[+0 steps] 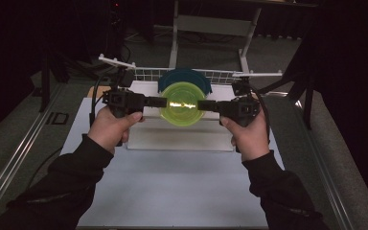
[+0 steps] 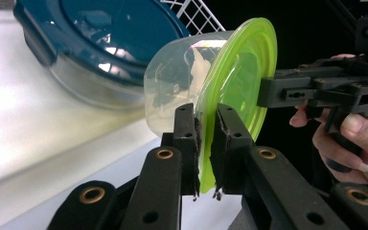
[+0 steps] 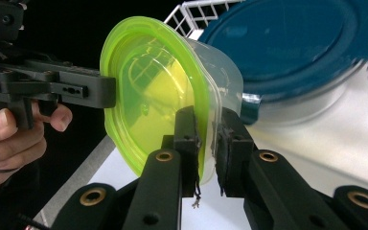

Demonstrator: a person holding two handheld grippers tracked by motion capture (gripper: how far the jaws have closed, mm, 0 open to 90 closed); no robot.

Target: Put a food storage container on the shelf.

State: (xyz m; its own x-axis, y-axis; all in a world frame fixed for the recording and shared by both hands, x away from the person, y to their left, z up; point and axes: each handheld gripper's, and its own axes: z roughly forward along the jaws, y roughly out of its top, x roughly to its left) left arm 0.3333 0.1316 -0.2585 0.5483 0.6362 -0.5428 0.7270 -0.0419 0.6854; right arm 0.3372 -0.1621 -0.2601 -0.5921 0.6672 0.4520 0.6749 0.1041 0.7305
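Translucent green round lid (image 1: 182, 103) on clear tub, both grippers clamping rim.

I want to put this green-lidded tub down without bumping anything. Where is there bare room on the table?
The white table between the two sleeves, in front of the raised tray, is bare. The back is crowded: the blue-lidded container sits against the wire rack, just behind the green-lidded tub.
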